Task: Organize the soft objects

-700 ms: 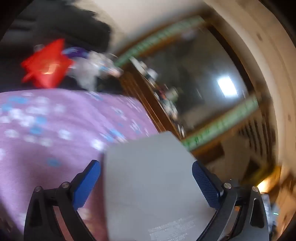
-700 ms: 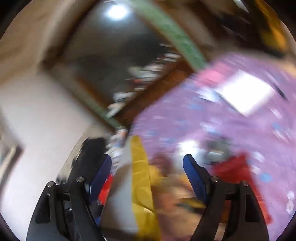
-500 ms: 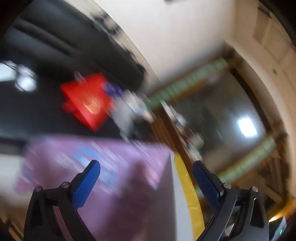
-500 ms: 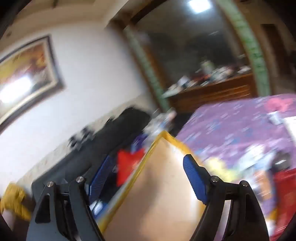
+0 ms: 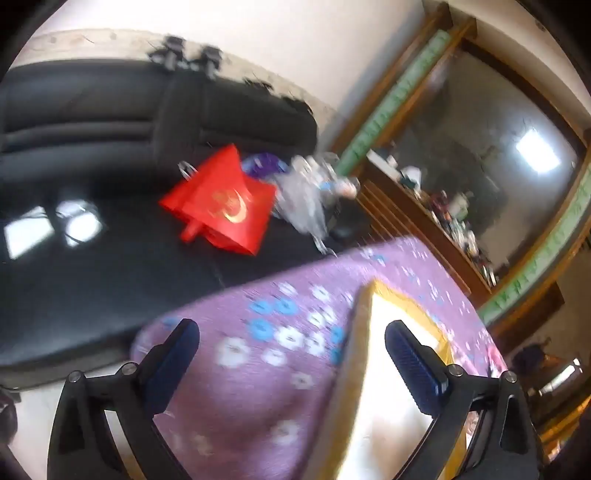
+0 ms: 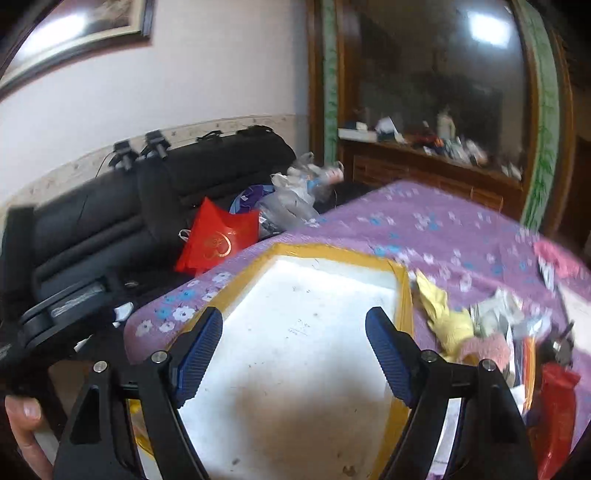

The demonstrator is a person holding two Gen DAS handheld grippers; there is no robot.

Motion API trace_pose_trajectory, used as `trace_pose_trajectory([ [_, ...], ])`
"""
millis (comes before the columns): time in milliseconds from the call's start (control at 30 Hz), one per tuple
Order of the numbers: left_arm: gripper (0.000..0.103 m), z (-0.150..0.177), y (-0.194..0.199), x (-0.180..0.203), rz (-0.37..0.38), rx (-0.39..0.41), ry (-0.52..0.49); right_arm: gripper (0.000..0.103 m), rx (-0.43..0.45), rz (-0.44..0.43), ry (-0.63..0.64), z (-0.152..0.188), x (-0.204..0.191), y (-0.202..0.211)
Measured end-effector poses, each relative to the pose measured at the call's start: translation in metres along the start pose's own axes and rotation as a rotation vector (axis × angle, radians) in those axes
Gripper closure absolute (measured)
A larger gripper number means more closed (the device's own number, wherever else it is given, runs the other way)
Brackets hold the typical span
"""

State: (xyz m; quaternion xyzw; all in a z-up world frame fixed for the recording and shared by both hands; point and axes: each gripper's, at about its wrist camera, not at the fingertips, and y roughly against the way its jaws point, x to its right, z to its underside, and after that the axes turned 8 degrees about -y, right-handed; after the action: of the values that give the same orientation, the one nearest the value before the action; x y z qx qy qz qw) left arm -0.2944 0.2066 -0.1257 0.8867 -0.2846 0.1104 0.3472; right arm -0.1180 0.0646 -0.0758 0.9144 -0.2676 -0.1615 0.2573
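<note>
You won't find any text you can read here. The red bag (image 5: 225, 206) on the black sofa (image 5: 92, 122) carries a gold crescent emblem, its lettering too blurred to make out. Faint print marks on the white box (image 6: 295, 350) floor are illegible too.

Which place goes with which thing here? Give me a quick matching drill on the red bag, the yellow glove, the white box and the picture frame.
Things:
1. red bag
2. yellow glove
3. white box
4. picture frame

Places:
A. high on the wall
B. on the purple cloth, right of the box
C. on the black sofa
D. straight ahead of the open right gripper

Pairs: 1-C, 2-B, 3-D, 4-A
</note>
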Motion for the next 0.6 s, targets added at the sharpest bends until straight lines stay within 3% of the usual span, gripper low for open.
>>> trace_pose_trajectory([
  [100,0.001,-0.018,0.050,0.011,-0.031,-0.023,-0.011,0.024,-0.022,0.030,-0.005,-0.006,-0.008,0.016],
  [333,0.001,-0.034,0.070,0.012,-0.001,-0.041,-0.112,0.024,-0.033,-0.035,-0.111,-0.028,-0.010,0.006],
  [600,0.001,-0.020,0.073,-0.006,0.049,-0.111,-0.189,0.023,-0.074,-0.103,-0.161,-0.032,-0.027,-0.012],
])
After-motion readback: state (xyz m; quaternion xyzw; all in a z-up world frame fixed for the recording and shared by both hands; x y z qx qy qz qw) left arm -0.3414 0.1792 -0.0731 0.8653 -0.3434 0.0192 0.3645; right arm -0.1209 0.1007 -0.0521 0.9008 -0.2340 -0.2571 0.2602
